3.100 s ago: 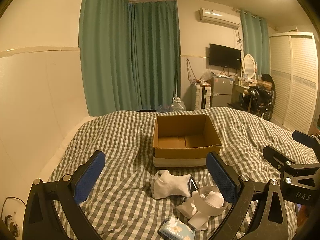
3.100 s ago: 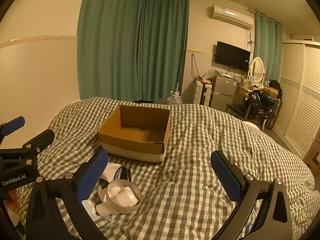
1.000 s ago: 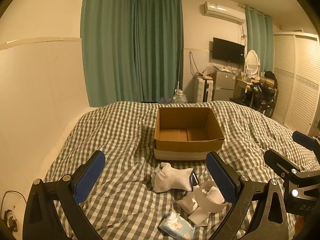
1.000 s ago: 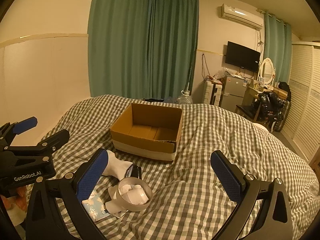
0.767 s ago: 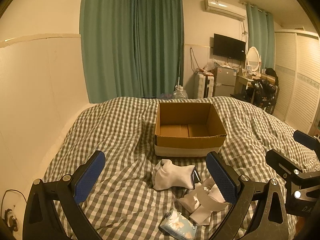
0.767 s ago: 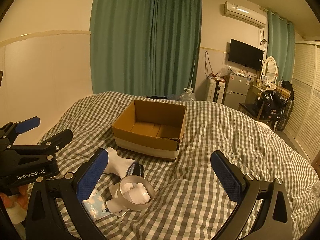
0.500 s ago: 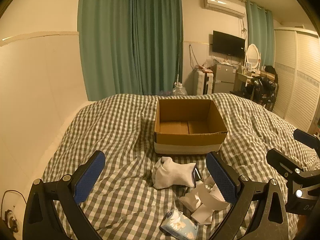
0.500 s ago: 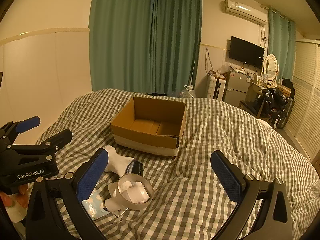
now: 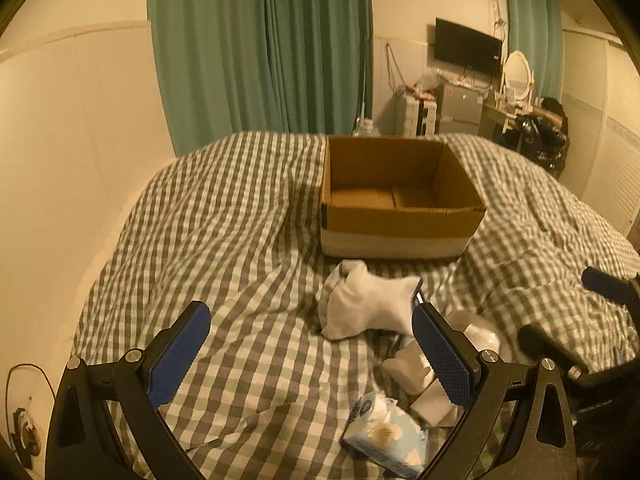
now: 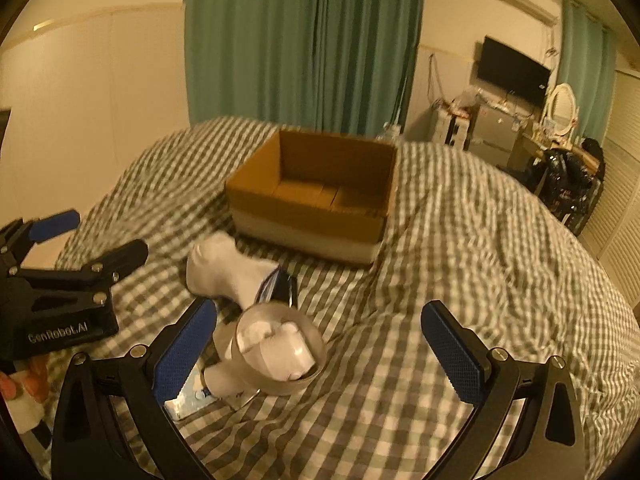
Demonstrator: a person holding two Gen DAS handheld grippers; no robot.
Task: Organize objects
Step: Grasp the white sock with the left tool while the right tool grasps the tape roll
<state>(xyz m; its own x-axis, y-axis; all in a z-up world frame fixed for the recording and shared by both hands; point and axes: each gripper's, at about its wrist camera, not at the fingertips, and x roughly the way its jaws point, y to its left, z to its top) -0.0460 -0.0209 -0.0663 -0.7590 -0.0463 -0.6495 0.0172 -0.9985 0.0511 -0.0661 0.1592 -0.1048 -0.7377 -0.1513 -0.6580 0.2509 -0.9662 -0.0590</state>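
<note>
An open, empty cardboard box [image 9: 400,196] [image 10: 316,196] sits on the checked bedspread. In front of it lies a pile: a white sock [image 9: 368,304] [image 10: 228,272], a roll of clear tape [image 10: 280,350] [image 9: 476,330] around white items, a dark flat object [image 10: 282,286], and a blue tissue pack [image 9: 384,436] [image 10: 186,394]. My left gripper [image 9: 312,356] is open and empty, just short of the sock. My right gripper [image 10: 320,352] is open and empty, its left finger beside the tape roll.
The bed [image 9: 224,232] fills the foreground, with a cream wall [image 9: 72,152] on the left. Green curtains [image 9: 260,48], a TV [image 9: 468,46], a small fridge [image 9: 460,108] and a white wardrobe [image 10: 624,184] stand beyond it.
Both grippers have moved forward and down toward the pile, so the sock, tape roll and box look larger and closer. Both stay open. Nothing on the bed has moved.
</note>
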